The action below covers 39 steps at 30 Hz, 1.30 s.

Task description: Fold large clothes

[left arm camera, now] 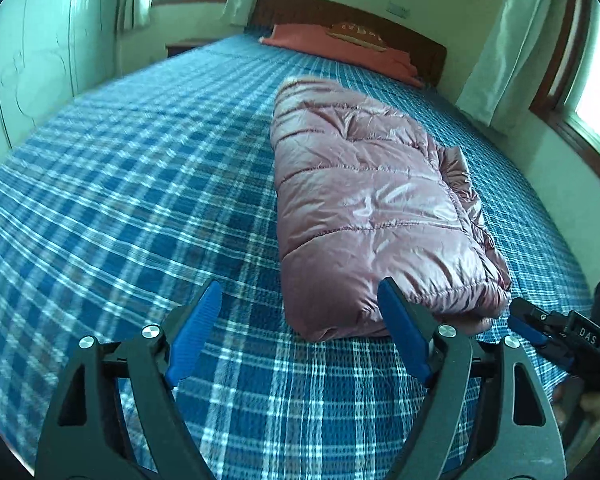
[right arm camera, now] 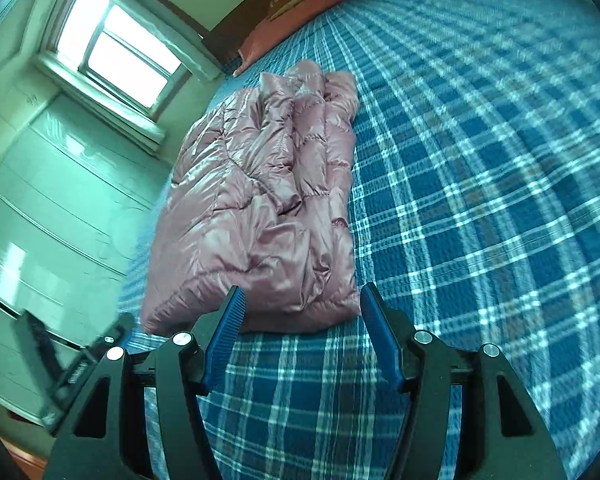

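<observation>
pink puffer jacket (left arm camera: 364,208) lies folded into a long bundle on the bed (left arm camera: 120,200), lengthwise toward the orange pillow (left arm camera: 340,50), near end just ahead of both grippers. quilted back up and smooth on one side; looser bunched layers and a sleeve edge along the other side.

left gripper (left arm camera: 300,332): jaws spread wide, nothing between them, only plaid bedcover below. right gripper (right arm camera: 302,332): jaws apart, empty, near end of jacket just beyond the tips, not pinched.

judgement: fold looks near done, both grippers free of the fabric. for a tidy finish, tuck the bunched side under or flat, take hold of the thick edge through all layers, move both ends together, since slippery shell may slide and spring open.
</observation>
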{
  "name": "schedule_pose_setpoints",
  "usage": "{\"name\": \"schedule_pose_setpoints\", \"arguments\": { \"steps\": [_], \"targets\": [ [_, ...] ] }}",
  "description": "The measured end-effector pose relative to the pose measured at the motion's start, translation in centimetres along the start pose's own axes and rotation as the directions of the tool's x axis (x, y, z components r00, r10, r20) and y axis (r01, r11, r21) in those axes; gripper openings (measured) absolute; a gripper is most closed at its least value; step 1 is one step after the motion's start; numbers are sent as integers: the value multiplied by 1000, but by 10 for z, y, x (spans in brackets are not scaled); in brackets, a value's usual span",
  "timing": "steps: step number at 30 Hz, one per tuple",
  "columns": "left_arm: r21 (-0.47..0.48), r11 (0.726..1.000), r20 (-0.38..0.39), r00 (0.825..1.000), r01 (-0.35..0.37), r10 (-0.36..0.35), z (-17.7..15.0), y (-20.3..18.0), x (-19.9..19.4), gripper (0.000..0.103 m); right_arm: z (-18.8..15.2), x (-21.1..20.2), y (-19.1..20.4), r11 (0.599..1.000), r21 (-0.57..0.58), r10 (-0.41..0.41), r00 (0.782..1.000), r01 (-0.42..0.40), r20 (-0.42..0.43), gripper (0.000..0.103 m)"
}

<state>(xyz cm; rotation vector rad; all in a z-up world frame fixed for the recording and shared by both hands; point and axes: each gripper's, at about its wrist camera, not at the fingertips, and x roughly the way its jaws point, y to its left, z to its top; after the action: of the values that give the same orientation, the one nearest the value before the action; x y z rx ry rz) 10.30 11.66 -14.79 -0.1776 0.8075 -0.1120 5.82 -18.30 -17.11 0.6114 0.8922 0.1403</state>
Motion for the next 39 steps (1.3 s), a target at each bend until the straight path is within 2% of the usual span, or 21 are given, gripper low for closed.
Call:
{"name": "schedule_pose_setpoints", "arguments": {
  "steps": [1, 5, 9, 14, 19, 26, 39],
  "targets": [
    [7, 1000, 15, 1000, -8, 8, 0, -2, -5, 86, 0, -4, 5, 1000, -18, -17, 1000, 17, 12, 67],
    [24, 999, 60, 997, -42, 40, 3, -9, -24, 90, -1, -22, 32, 989, -98, -99, 992, 106, 72, 69],
    [30, 996, 95, 993, -79, 76, 4, -15, -40, 92, -10, -44, 63, 959, -179, -192, 968, 220, 161, 69],
    [34, 994, 130, 987, -105, 100, 3, -22, -60, 93, -12, -54, 92, 928, -237, -231, 943, 288, 240, 74],
    [48, 991, 163, 980, -127, 117, 1, -27, -76, 93, -15, -64, 107, 915, -262, -230, 931, 306, 284, 74],
    [50, 992, 180, 978, -120, 109, -2, -31, -88, 93, -21, -71, 121, 911, -277, -220, 928, 305, 300, 74],
    [65, 990, 186, 976, -125, 111, -7, -38, -93, 93, -23, -71, 121, 907, -289, -210, 925, 305, 317, 74]
  ]
}}
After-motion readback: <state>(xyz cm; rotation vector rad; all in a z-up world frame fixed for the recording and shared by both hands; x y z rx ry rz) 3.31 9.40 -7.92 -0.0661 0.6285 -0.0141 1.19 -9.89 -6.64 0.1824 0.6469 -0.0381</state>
